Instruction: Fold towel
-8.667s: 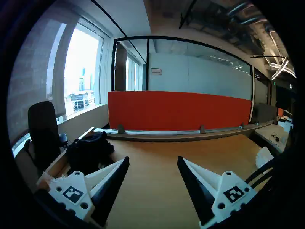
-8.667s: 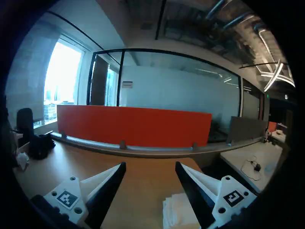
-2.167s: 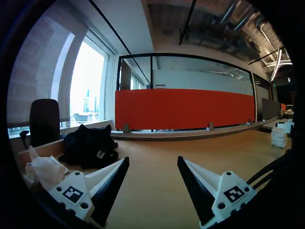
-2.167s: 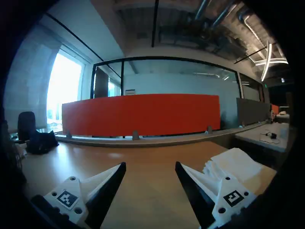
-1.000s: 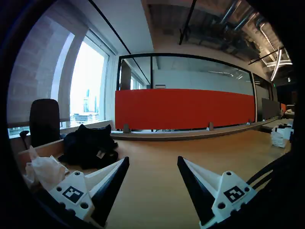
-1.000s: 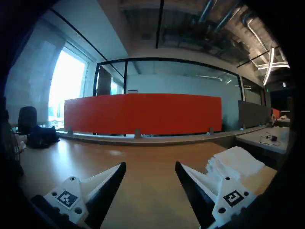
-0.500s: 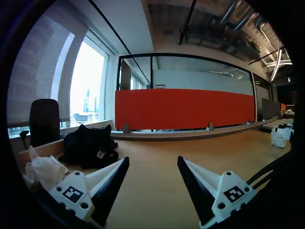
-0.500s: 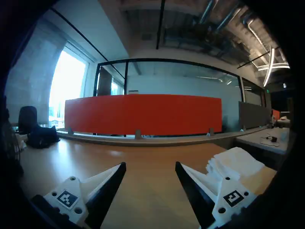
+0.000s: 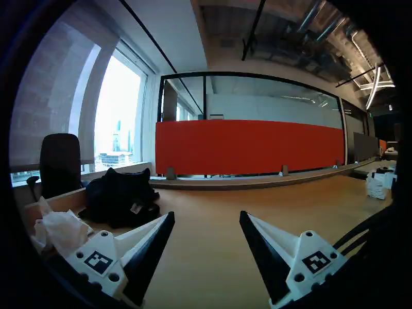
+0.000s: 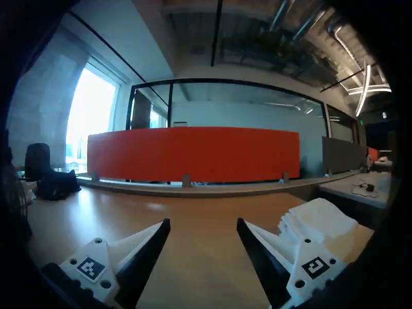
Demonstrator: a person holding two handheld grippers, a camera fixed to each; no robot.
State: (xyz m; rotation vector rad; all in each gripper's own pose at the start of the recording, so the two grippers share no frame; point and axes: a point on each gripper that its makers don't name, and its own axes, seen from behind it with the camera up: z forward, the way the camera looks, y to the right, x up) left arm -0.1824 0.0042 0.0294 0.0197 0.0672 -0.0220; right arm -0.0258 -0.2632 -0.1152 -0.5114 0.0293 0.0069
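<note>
Wooden desk (image 9: 211,257) runs wide under both cameras, backed along its far edge by a long orange partition (image 9: 247,147) with a glass wall (image 10: 247,110) rising behind it. At the far left I see a bright window (image 9: 116,123), and in front of it a black office chair (image 9: 59,162) standing past the desk's left end. A wad of crumpled white paper (image 9: 59,232) lies on the near left corner of the desk. Just right of it and a little farther off sits a slumped black bag (image 9: 121,198).

Next come my left tongs (image 9: 206,213). They point across the wood toward the partition, their two fingers spread wide apart with only bare desk between them. They grip nothing, and I cannot tell whether they rest on the surface or hang just above it.

Further right, my right tongs (image 10: 203,220) stand the same way, fingers well apart and holding nothing. The stack of white towels (image 10: 319,219) lies folded on the desk near its right end, just to the right of the right-hand finger. That finger covers the stack's near corner, so I cannot tell whether they touch. In the left gripper view the same stack sits small at the far right edge.

Past the towels a second desk (image 10: 355,198), pale-topped, carries a small dark item on a cable (image 10: 366,187)
</note>
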